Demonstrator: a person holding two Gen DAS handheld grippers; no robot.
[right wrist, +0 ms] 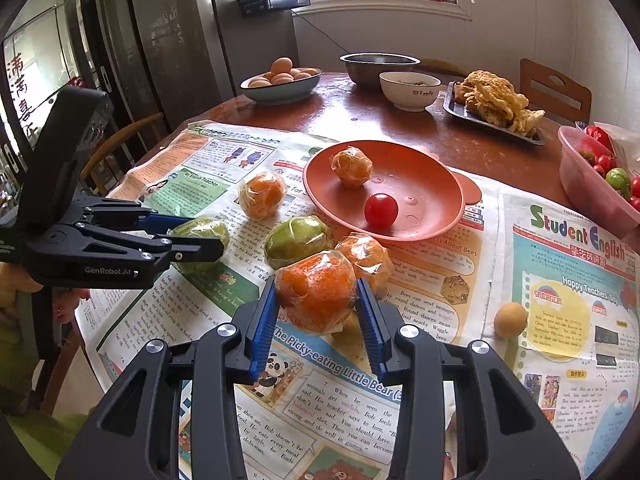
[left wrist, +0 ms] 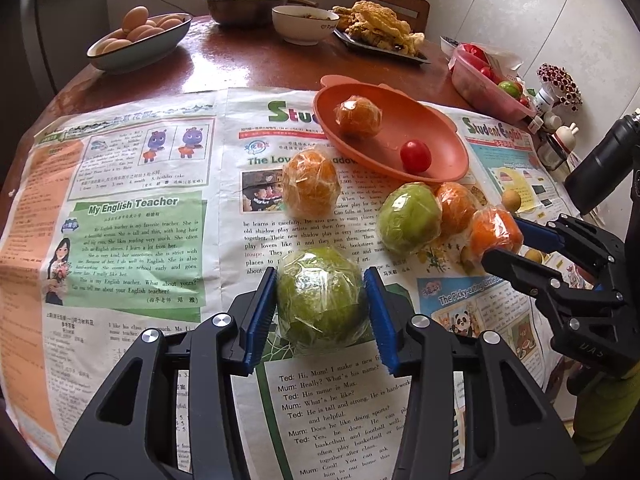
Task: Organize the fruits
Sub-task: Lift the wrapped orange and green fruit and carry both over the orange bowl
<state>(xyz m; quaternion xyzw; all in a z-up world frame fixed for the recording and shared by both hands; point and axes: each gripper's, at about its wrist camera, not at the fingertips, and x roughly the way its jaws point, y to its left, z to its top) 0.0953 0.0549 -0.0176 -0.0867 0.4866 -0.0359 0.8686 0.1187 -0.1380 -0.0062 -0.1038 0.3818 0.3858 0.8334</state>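
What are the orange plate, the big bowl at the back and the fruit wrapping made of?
Orange plate: looks like matte plastic or silicone, with moulded ear tabs and soft sheen; can't tell which.
Big bowl: likely stainless steel, grey and mirror-like at the rim.
Wrapping on the green fruit and orange fruit: thin clear cling film, crinkled with glints.

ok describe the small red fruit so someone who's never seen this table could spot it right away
Find the orange-pink plate on the newspaper in the middle of the round table. Two things lie in it: the cherry tomato sits at the near side, bare, smooth and red, unlike the plastic-wrapped orange behind it.
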